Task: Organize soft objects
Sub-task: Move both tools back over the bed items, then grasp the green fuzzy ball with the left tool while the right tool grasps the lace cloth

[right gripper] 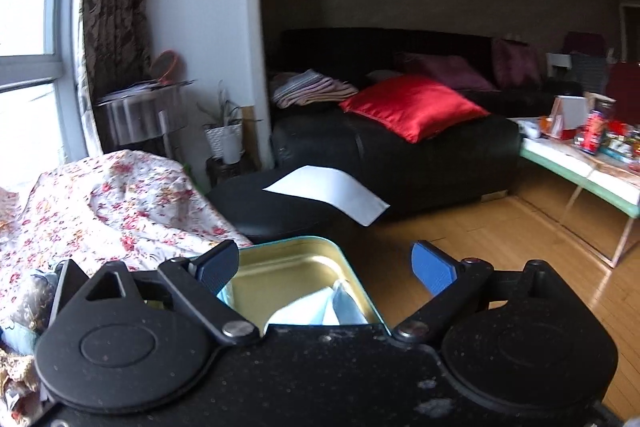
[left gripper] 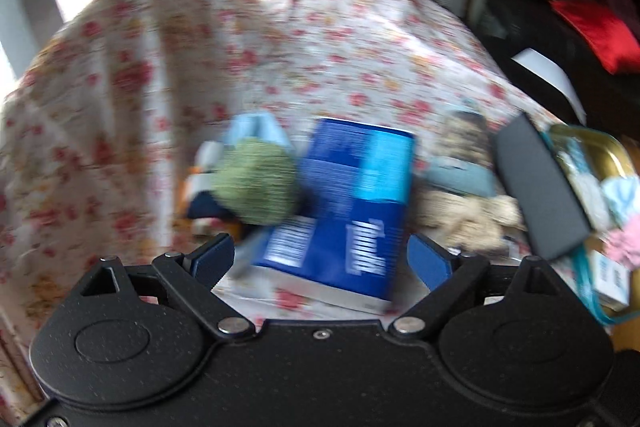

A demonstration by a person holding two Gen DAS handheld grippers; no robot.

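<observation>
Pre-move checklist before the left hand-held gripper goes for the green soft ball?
1. Left hand-held gripper open and empty: ok.
2. Right hand-held gripper open and empty: ok.
3. Green ball in view on the floral cloth: ok, though blurred.
4. Ball lined up between the left fingers: not ok, it sits left of centre; the blue box fills the middle.
5. Tin open with room: ok, pale blue cloth in one corner only.
6. Ball free of neighbouring items: cannot tell, motion blur.

Red-flowered white cloth [left gripper: 320, 39], blue box [left gripper: 352, 203], green pompom [left gripper: 256, 183], red cushion [right gripper: 412, 105]
</observation>
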